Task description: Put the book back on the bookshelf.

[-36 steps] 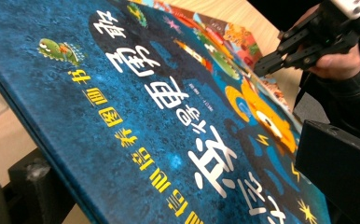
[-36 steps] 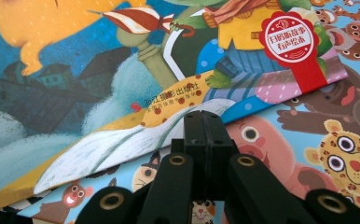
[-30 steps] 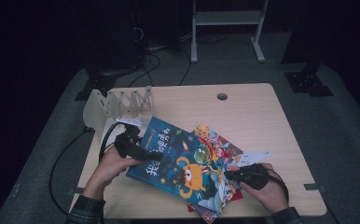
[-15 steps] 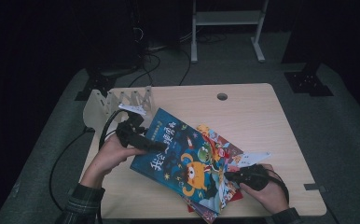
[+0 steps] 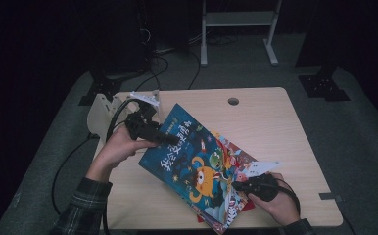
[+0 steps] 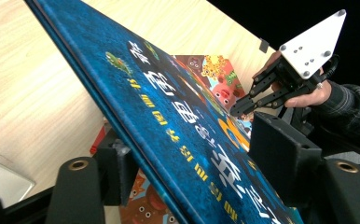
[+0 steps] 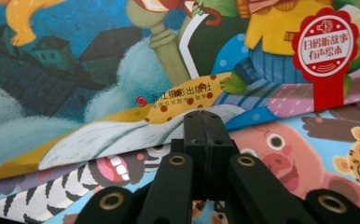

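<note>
A blue picture book [image 5: 197, 161] with an orange creature on its cover lies tilted over other colourful picture books [image 5: 236, 155]. My left gripper [image 5: 170, 139] holds its left edge [image 6: 169, 102] raised off the table. Its jaws have just been closing, and both pads now press on the cover [image 6: 199, 158]. My right gripper [image 5: 236, 186] is shut, with nothing between its jaws. Its tip [image 7: 206, 121] rests at the blue book's lower edge [image 7: 122, 70], on the animal-patterned book [image 7: 280, 140] beneath. The left gripper view shows that right gripper [image 6: 236, 109] farther off.
The light wooden table [image 5: 260, 117] has a round hole [image 5: 233, 101] near its far edge. A pale wooden rack [image 5: 99, 115] stands at the far left corner, behind my left hand. A red book corner [image 5: 246, 205] sticks out near the front edge.
My left gripper has risen and moved toward the far side with the blue book's left edge, so the book tilts more steeply. The right gripper has stayed put.
</note>
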A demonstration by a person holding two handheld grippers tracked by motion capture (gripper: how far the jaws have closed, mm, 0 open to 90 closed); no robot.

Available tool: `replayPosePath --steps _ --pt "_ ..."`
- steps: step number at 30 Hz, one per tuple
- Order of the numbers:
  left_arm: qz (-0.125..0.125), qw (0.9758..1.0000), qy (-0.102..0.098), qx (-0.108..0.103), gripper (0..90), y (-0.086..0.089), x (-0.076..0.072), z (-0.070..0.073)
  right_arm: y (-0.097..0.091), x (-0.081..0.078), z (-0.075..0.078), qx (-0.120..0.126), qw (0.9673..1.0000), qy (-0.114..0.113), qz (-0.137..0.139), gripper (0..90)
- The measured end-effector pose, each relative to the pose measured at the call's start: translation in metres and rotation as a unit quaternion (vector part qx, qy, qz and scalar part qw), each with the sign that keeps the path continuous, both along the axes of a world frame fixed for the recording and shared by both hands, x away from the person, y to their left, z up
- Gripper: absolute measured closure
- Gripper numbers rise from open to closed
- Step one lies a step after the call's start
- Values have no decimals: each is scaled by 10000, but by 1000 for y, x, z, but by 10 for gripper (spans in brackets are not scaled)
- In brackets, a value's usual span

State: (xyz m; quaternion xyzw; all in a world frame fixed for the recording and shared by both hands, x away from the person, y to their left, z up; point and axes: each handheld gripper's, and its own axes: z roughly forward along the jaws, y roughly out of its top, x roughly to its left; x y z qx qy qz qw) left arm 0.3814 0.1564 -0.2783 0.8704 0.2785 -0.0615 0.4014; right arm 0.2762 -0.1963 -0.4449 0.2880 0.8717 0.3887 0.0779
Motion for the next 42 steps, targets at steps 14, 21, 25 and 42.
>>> replayPosePath --steps 14,21,25,42 --pt "296 9985 204 424 634 -7 16 30 24 -4 -1 82 9995 -20 298 890" --pt "137 9982 315 497 693 -15 22 46 35 -3 -1 40 9994 -121 308 886" --pt "8 9972 325 668 705 -22 24 55 39 -2 -1 36 9994 -154 321 882" --pt "-242 9932 194 1123 761 -49 21 86 53 8 -2 110 9993 -194 308 846"
